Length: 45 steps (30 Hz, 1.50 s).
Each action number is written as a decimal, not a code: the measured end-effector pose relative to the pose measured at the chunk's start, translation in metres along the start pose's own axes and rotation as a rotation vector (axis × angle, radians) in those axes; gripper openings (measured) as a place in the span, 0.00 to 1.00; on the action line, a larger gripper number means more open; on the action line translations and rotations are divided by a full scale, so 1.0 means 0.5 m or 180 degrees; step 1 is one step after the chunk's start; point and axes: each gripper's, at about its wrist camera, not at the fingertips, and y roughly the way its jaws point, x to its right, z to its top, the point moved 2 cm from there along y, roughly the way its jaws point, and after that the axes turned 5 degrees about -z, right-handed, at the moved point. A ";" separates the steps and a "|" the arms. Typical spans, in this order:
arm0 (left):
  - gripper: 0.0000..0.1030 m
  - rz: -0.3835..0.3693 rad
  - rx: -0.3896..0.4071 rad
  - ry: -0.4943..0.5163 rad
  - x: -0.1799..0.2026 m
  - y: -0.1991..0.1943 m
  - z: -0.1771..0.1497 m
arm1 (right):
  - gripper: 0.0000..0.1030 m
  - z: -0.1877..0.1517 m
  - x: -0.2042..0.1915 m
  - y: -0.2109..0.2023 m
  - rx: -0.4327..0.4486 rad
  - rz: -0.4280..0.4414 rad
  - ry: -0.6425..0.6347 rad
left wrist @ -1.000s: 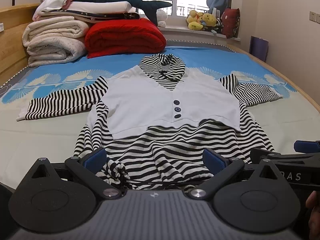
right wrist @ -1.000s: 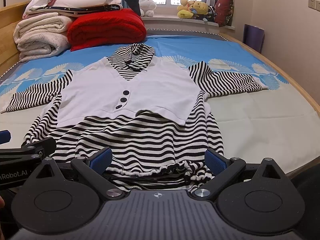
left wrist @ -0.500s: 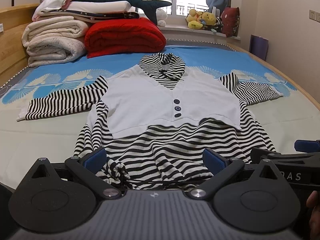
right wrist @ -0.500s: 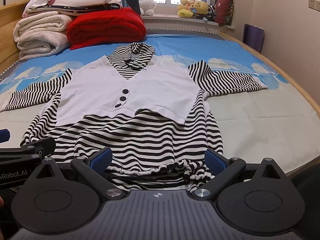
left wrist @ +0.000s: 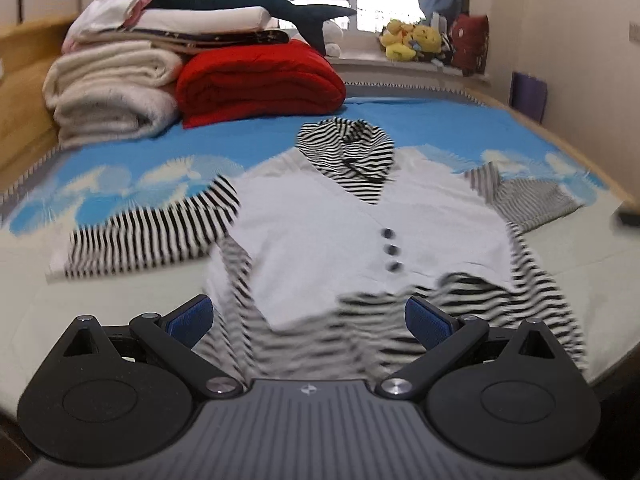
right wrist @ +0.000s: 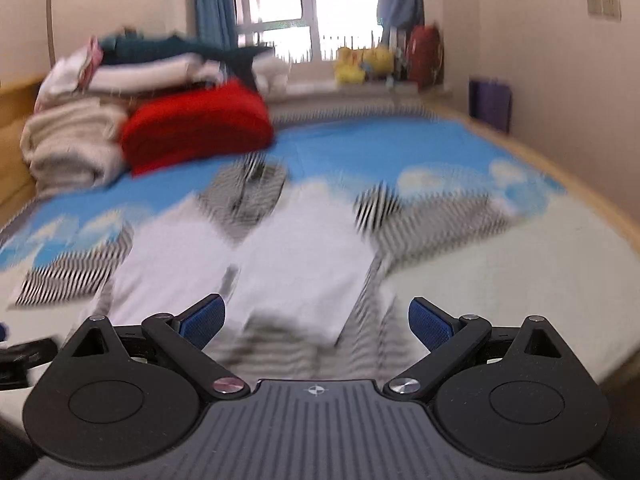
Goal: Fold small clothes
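Observation:
A small black-and-white striped dress with a white vest front and three dark buttons (left wrist: 352,232) lies flat on the bed, sleeves spread out; it also shows blurred in the right wrist view (right wrist: 296,256). My left gripper (left wrist: 308,320) is open and empty, above the striped skirt near the left side of the hem. My right gripper (right wrist: 316,320) is open and empty, above the right side of the skirt. Both views are motion-blurred. The hem itself is hidden below the grippers.
Folded cream blankets (left wrist: 108,92) and a red quilt (left wrist: 256,80) are stacked at the bed's far left, with a shark plush on top. Stuffed toys (left wrist: 412,40) sit on the window sill. The wooden bed edge (right wrist: 592,200) runs along the right.
Both grippers have let go of the bunched hem and risen and moved forward over the dress. The skirt hem now lies lower in view, out of the fingers.

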 end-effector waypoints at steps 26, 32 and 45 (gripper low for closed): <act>0.11 -0.0046 -0.1711 -0.1274 -0.213 0.265 -0.099 | 0.04 -0.156 0.161 0.341 -0.2127 -0.0099 0.0898; 0.09 -0.0754 -0.1511 -0.1324 -0.187 0.222 -0.093 | 0.00 -0.104 0.241 0.290 -0.1587 -0.0574 0.1012; 0.38 -0.0218 -0.1100 -0.0810 -0.204 0.162 -0.062 | 0.30 -0.112 0.183 0.276 -0.1634 -0.0259 0.0865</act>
